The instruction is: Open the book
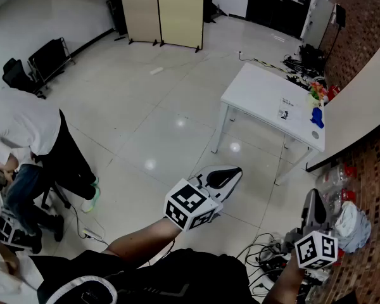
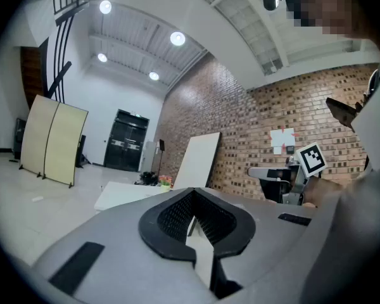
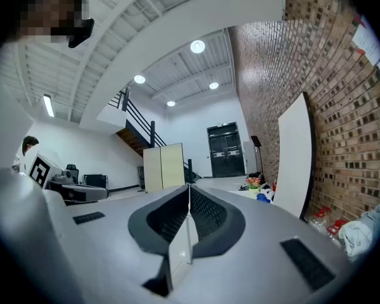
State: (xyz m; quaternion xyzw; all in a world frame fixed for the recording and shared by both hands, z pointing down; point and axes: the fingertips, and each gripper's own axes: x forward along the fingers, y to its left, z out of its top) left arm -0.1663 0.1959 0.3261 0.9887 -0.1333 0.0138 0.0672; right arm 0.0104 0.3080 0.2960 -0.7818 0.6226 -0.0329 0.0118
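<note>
- Presently, we find the left gripper [image 2: 191, 195] closed, with nothing between its ribbed black pads [image 2: 175, 216].
- We find the right gripper [image 3: 189, 192] likewise closed and empty.
- The white rectangular table [image 1: 266, 100] stands well apart.

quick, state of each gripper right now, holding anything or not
left gripper: closed, jaws together, holding nothing
right gripper: closed, jaws together, holding nothing
</note>
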